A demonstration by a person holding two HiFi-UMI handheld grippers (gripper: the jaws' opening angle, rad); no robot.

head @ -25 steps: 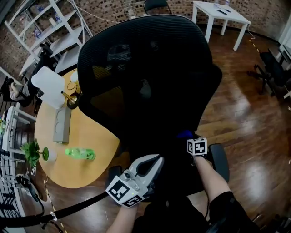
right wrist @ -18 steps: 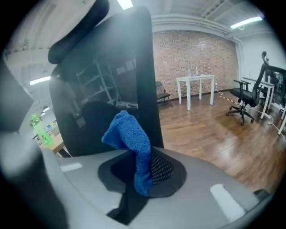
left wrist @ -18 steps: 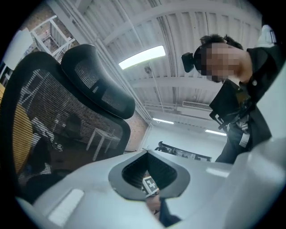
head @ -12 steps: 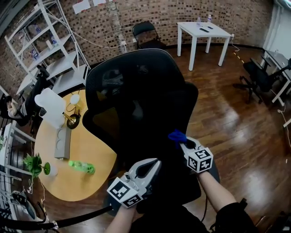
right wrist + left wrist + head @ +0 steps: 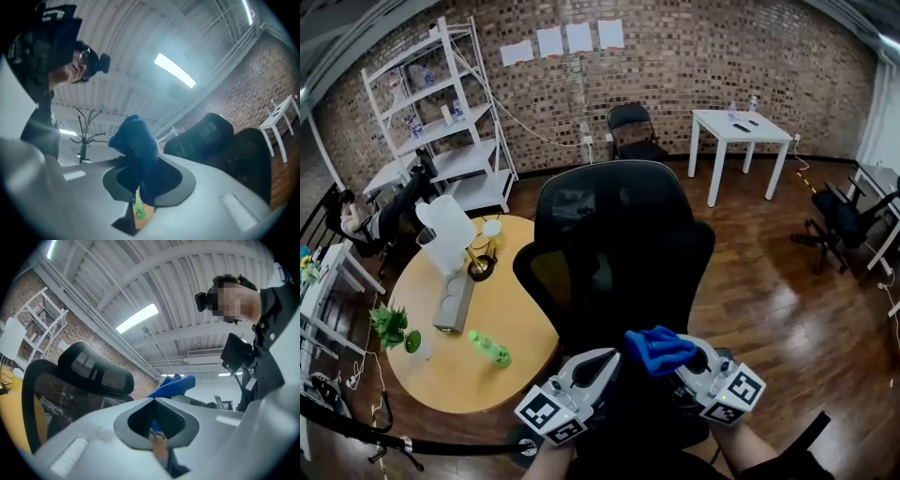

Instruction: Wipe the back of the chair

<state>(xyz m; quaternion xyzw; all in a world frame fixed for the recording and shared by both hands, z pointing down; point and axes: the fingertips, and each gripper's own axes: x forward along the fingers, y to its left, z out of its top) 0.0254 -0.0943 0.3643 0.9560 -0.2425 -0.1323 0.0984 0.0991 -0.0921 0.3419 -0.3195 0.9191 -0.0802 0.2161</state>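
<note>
The black mesh office chair (image 5: 614,253) stands with its back toward me in the middle of the head view. My right gripper (image 5: 673,360) is low in that view, shut on a blue cloth (image 5: 659,349), held short of the chair's lower back. In the right gripper view the blue cloth (image 5: 136,140) bunches up out of the closed jaws of the right gripper (image 5: 136,159), with the chair (image 5: 220,140) off to the right. My left gripper (image 5: 612,356) is beside it, shut and holding nothing. In the left gripper view the left gripper (image 5: 153,400) points upward, and the chair's back (image 5: 70,385) is at the left.
A round wooden table (image 5: 441,380) stands left of the chair with a green bottle (image 5: 490,349), a white jug (image 5: 448,232) and a potted plant (image 5: 392,328). White shelves (image 5: 441,122), a white table (image 5: 741,127) and a folding chair (image 5: 633,127) line the brick wall.
Both grippers have drawn back from the chair toward me. The right gripper rose off the chair's lower back with the blue cloth. The head view has lifted, so the chair looks farther away.
</note>
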